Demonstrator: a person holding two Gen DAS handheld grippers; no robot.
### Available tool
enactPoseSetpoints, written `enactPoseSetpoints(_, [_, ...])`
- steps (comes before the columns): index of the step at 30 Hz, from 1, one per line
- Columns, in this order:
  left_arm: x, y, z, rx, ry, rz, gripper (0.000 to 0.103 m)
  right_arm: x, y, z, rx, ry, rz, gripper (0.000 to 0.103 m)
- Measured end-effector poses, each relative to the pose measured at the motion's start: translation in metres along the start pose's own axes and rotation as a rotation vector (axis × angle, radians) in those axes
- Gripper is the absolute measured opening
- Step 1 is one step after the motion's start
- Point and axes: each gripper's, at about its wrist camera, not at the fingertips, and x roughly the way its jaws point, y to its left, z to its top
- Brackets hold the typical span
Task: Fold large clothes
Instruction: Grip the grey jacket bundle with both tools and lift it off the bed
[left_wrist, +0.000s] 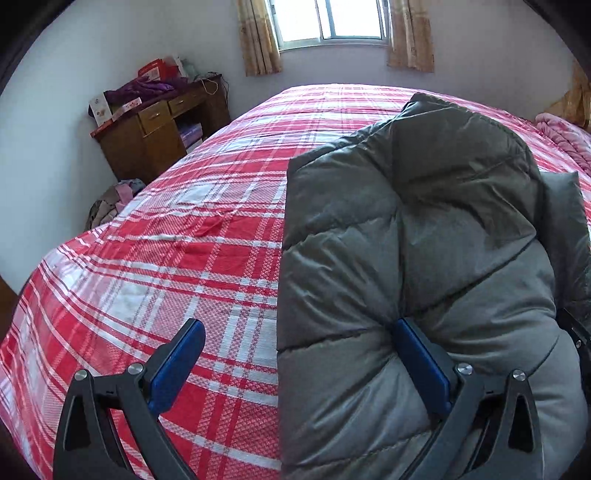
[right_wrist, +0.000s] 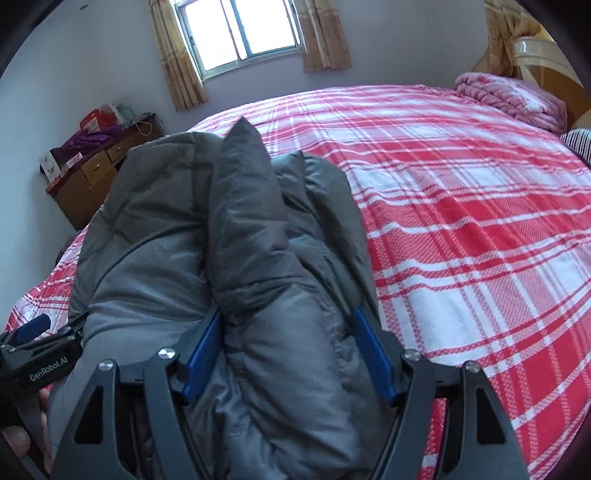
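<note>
A grey puffy jacket lies folded into a thick bundle on the red plaid bed. My left gripper is open and straddles the jacket's near left edge, its right pad pressed into the padding and its left pad over the sheet. In the right wrist view the jacket is a long stack with a sleeve on top. My right gripper has its jaws wide around the thick near end of the bundle, pads touching both sides. The left gripper shows at the left edge.
A wooden desk with boxes and purple cloth stands by the far left wall. A clothes pile lies on the floor beside the bed. A pink blanket and the headboard are at the far right. The plaid sheet stretches right.
</note>
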Motion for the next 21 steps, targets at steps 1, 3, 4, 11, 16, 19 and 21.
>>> enactPoseSetpoints(1, [0.002, 0.001, 0.0, -0.007, 0.001, -0.007, 0.102, 0.001, -0.002, 0.0, 0.01, 0.004, 0.007, 0.076])
enactPoseSetpoints(3, [0.005, 0.004, 0.0, -0.015, 0.005, -0.02, 0.102, 0.003, -0.008, 0.0, 0.04, 0.018, 0.03, 0.078])
enactPoseSetpoints(4, [0.007, 0.005, 0.0, -0.021, 0.011, -0.031, 0.102, 0.004, -0.011, 0.0, 0.053, 0.023, 0.044, 0.078])
enactPoseSetpoints(11, [0.014, 0.006, 0.0, -0.031, 0.035, -0.061, 0.102, 0.003, -0.009, -0.001, 0.055, 0.02, 0.061, 0.08])
enactPoseSetpoints(16, [0.016, 0.009, -0.001, -0.058, 0.036, -0.089, 0.102, 0.002, -0.011, -0.002, 0.06, 0.005, 0.102, 0.075])
enactPoseSetpoints(19, [0.017, 0.012, -0.003, -0.079, 0.045, -0.12, 0.102, 0.0, -0.014, -0.003, 0.077, -0.002, 0.146, 0.075])
enactPoseSetpoints(21, [0.018, 0.013, -0.003, -0.09, 0.048, -0.143, 0.102, 0.0, -0.016, -0.003, 0.089, -0.002, 0.176, 0.075])
